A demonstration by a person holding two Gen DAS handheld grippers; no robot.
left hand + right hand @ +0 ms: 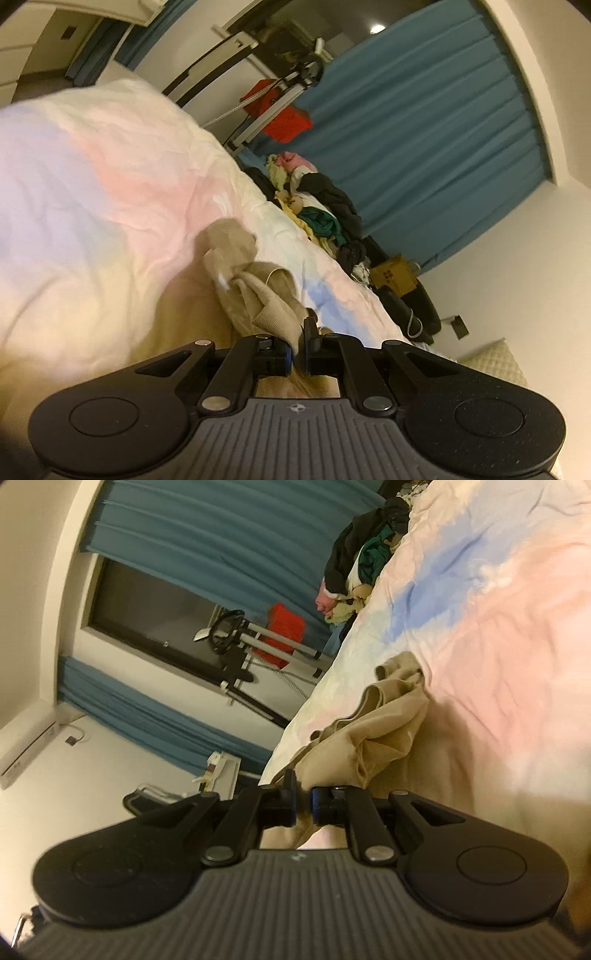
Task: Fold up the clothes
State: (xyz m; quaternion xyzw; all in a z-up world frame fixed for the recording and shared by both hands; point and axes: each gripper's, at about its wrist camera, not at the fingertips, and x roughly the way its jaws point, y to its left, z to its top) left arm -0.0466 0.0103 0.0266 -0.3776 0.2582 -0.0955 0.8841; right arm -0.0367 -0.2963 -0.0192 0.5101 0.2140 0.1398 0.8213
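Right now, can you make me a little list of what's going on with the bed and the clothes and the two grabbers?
surface: bed with pastel quilt
garment in work: beige garment, bunched, partly lifted off the quilt
left gripper: shut on a ribbed edge of the beige garment
right gripper: shut on another part of the beige garment
waiting: clothes pile at the quilt's far edge, dark, green, yellow and pink pieces
background: blue curtains
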